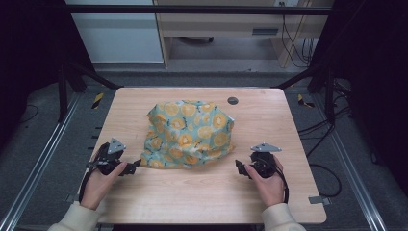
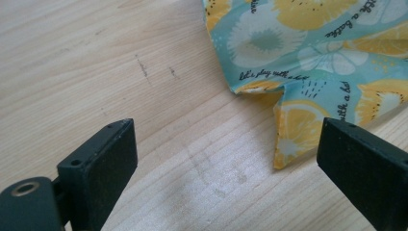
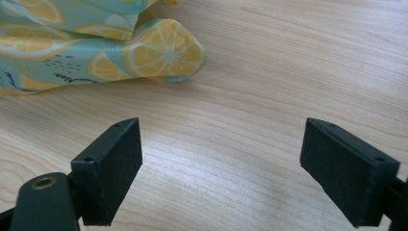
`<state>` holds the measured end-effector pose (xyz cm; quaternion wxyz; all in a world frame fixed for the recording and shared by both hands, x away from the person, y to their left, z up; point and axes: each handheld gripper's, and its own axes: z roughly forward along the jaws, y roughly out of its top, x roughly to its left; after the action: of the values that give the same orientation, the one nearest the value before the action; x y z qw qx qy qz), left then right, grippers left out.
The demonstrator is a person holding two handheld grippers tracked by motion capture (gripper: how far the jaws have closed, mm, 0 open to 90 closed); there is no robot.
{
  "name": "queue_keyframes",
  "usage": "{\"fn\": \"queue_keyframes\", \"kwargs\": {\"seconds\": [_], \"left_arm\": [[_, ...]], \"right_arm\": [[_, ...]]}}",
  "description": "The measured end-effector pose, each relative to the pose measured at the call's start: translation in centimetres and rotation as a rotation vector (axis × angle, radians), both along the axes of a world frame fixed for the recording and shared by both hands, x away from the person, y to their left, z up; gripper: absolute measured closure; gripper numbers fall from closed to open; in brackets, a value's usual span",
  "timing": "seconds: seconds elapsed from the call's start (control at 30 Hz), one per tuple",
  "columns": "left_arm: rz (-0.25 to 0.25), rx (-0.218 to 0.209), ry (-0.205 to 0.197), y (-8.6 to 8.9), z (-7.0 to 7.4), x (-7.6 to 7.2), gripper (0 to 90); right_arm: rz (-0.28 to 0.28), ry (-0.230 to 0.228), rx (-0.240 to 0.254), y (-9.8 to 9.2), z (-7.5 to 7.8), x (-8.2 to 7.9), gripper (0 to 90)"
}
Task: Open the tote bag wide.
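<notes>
- Wooden table [image 1: 202, 192] under the high view carries our work: a crumpled cloth [image 1: 190, 134] printed with orange slices on teal, bunched in a heap near the middle, nowhere folded or spread. We hold the left gripper [image 1: 136, 164] just beside the heap's near-left corner and the right gripper [image 1: 239, 167] near its near-right corner, a short way off; neither touches fabric. We judge the job barely begun: handling the cloth lies wholly ahead.
- Along the left gripper [image 2: 226, 163] in its own view, our jaws stand wide apart with bare table between them. A pointed corner of the cloth [image 2: 308, 72] lies just ahead and to the right, near the right jaw but apart from it.
- Along the right gripper [image 3: 221, 163] in its own view, the jaws again gape wide over bare wood. A rounded fold of the cloth [image 3: 163, 53] sits ahead, to the left, apart from both jaws. What remains, in our judgement, is to close in and take a corner with each.
</notes>
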<state>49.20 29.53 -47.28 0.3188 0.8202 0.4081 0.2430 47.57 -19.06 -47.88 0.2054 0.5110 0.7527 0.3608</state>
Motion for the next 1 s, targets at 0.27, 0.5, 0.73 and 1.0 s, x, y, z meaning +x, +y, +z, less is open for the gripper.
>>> {"fn": "queue_keyframes", "kwargs": {"seconds": [0.27,0.5,0.73,1.0], "left_arm": [[-0.02,0.04,0.01,-1.0,-0.5,0.1,7.1],[-0.015,0.048,0.016,-0.9,-0.5,0.0,7.2],[-0.014,0.057,0.03,-1.0,-0.5,0.0,7.1],[-0.017,0.069,0.034,-1.1,-0.6,0.0,7.1]], "right_arm": [[-0.002,-0.034,-0.03,0.1,0.7,0.0,14.8],[0.033,-0.043,-0.04,1.1,2.2,-0.1,15.4],[0.078,-0.093,-0.072,2.2,5.2,0.6,18.3],[0.113,-0.127,-0.082,3.3,9.4,2.3,24.2]]}}
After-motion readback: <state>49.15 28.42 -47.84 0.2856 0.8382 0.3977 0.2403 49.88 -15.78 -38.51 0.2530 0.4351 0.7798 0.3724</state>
